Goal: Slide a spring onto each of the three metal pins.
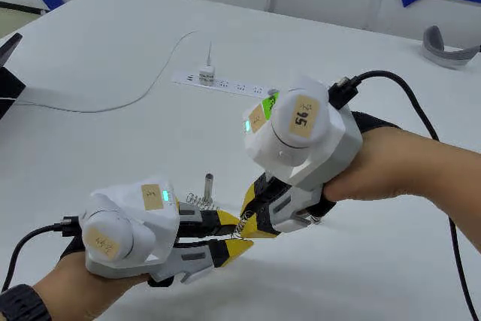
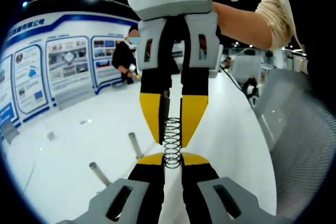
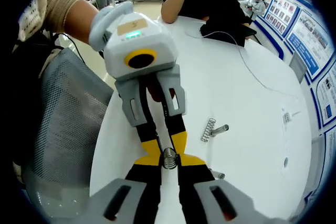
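1. The left gripper (image 2: 172, 160) and right gripper (image 3: 169, 162) both pinch one spring (image 2: 172, 136), jaws nearly closed, just beside the upright pin (image 1: 209, 185).
2. A second spring (image 3: 208, 129) lies loose beside that pin.
3. That pin and a neighbouring pin (image 2: 98, 173) look bare, so likely no spring is on yet.

The white table (image 1: 98, 50) carries a white power strip (image 1: 225, 84) with a small white adapter (image 1: 207, 74) plugged into it. A thin cable (image 1: 143, 95) runs left from the strip. Nearer the person than the strip, 2 metal pins (image 2: 135, 145) (image 2: 98, 173) stand upright, and 1 spring (image 1: 199, 201) lies at the foot of a pin. Far right of the strip sits a grey band (image 1: 447, 46).
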Demonstrator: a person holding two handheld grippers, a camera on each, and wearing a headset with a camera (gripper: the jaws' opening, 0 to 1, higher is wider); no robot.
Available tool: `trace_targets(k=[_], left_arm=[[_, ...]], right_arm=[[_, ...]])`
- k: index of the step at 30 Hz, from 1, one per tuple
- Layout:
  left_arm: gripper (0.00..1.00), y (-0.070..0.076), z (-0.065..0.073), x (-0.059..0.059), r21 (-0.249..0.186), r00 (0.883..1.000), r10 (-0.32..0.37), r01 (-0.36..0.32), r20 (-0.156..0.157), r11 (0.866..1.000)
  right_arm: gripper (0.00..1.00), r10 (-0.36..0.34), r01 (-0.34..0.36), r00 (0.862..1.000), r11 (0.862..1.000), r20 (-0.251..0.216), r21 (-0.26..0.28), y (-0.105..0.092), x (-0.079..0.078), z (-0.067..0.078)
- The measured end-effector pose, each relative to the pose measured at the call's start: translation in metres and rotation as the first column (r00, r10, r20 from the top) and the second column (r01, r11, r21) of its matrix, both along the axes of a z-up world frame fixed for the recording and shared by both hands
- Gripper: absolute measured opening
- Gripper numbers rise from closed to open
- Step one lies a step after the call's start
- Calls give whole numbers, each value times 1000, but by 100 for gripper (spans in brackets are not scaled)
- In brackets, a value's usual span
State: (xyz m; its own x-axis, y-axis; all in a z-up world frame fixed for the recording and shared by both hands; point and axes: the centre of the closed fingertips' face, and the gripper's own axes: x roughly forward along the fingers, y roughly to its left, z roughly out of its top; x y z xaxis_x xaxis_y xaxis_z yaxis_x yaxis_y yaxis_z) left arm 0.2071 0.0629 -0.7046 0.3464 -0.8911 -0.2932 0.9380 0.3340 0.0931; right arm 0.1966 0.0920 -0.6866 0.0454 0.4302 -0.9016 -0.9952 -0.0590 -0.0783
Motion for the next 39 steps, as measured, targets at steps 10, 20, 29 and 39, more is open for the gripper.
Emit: trace_targets(k=[10, 20, 29, 39], left_arm=[[17, 3, 0, 2, -3, 1000, 18, -18, -8, 1000], [26, 11, -1, 4, 10, 999, 39, -39, -8, 999], [34, 28, -2, 7, 21, 997, 75, -74, -15, 997], [43, 45, -1, 15, 13, 991, 131, -131, -29, 991]], right_arm=[[12, -7, 7, 1000, 1000, 9, -1, 0, 4, 2], [12, -19, 19, 1000, 1000, 15, -10, -6, 8, 4], [12, -41, 41, 999, 999, 20, -13, -14, 14, 7], [12, -60, 61, 998, 998, 28, -16, -20, 22, 10]])
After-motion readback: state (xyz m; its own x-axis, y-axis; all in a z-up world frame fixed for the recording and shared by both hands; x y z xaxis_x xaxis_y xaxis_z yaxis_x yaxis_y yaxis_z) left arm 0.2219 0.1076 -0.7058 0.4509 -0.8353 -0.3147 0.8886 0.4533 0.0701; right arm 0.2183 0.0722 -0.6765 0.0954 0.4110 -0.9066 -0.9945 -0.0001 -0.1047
